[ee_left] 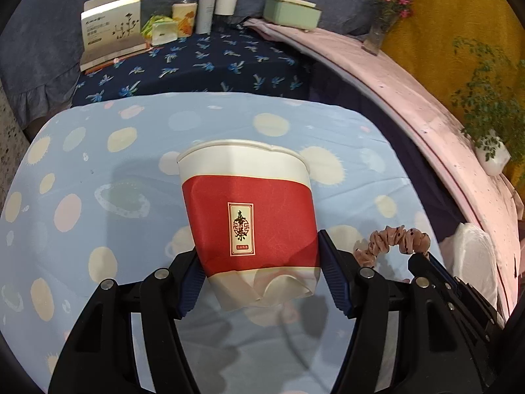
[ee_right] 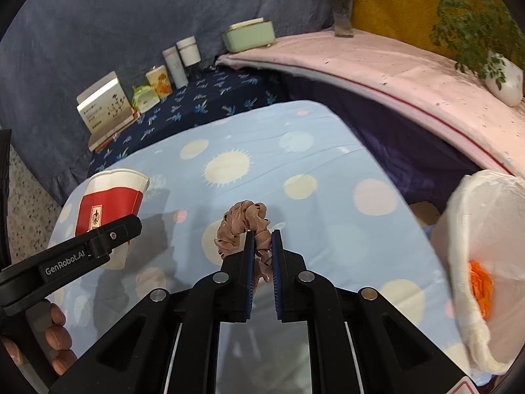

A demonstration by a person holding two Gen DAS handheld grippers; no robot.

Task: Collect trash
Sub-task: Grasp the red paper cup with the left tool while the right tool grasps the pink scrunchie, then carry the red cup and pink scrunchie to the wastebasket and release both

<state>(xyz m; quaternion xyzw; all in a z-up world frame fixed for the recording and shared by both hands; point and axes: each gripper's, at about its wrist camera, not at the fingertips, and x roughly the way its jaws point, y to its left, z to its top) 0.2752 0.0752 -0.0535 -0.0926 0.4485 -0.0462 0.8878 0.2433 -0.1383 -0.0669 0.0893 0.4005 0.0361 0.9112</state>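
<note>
Red-banded paper cup (ee_left: 249, 220) is clamped near its crushed base by the left gripper (ee_left: 259, 282), lifted over the dotted cloth (ee_left: 98, 170), while the right gripper (ee_right: 262, 262) pinches a pink scrunchie (ee_right: 242, 226) — both apparently bound for the white-lined bin (ee_right: 485, 229) just right.

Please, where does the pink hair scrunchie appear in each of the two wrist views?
Left wrist view: pink hair scrunchie at lower right, right of the paper cup.
Right wrist view: centre, clamped in the right hand-held gripper.
Shared landmark: the green box at the back.
</note>
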